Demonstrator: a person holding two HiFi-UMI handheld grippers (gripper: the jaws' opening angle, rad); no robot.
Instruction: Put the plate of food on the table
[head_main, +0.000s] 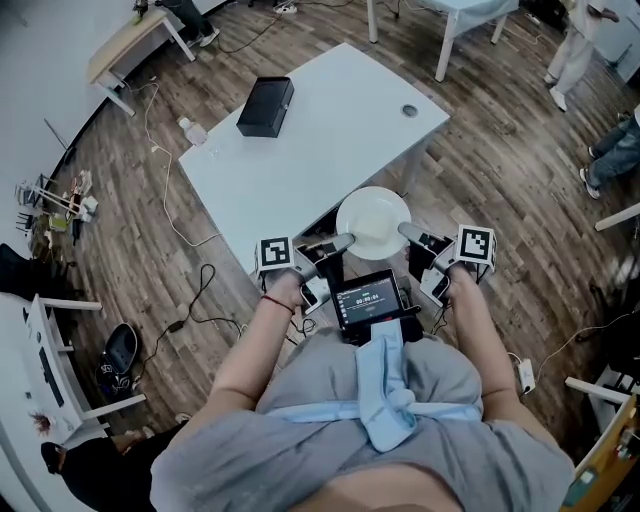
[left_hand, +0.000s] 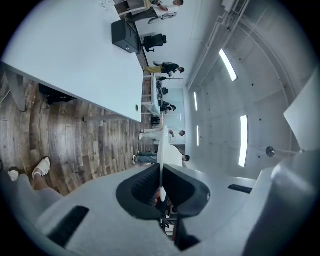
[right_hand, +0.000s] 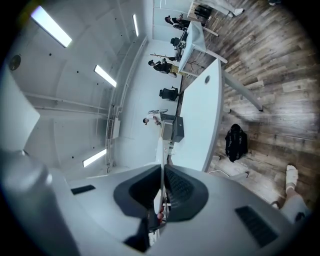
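The white rectangular table (head_main: 330, 130) lies ahead of me with plenty of bare top. Only a black rectangular box (head_main: 265, 106) sits on it, at the far side, well apart from my load. I judge the step in hand to be carrying the plate forward and setting it down. To do it well, I should move both hands together at one height, keep the plate level, bring it fully past the near edge, lower it flat, and only then let go.

The round white plate (head_main: 372, 222) hangs between my two grippers at the table's near edge. I cannot make out any food on it, nor whether it touches the top.

My left gripper (head_main: 345, 241) pinches the plate's left rim and my right gripper (head_main: 405, 232) pinches the right rim. Each pair of dark ribbed jaws is closed almost together, with only the thin white rim clamped edge-on between them.
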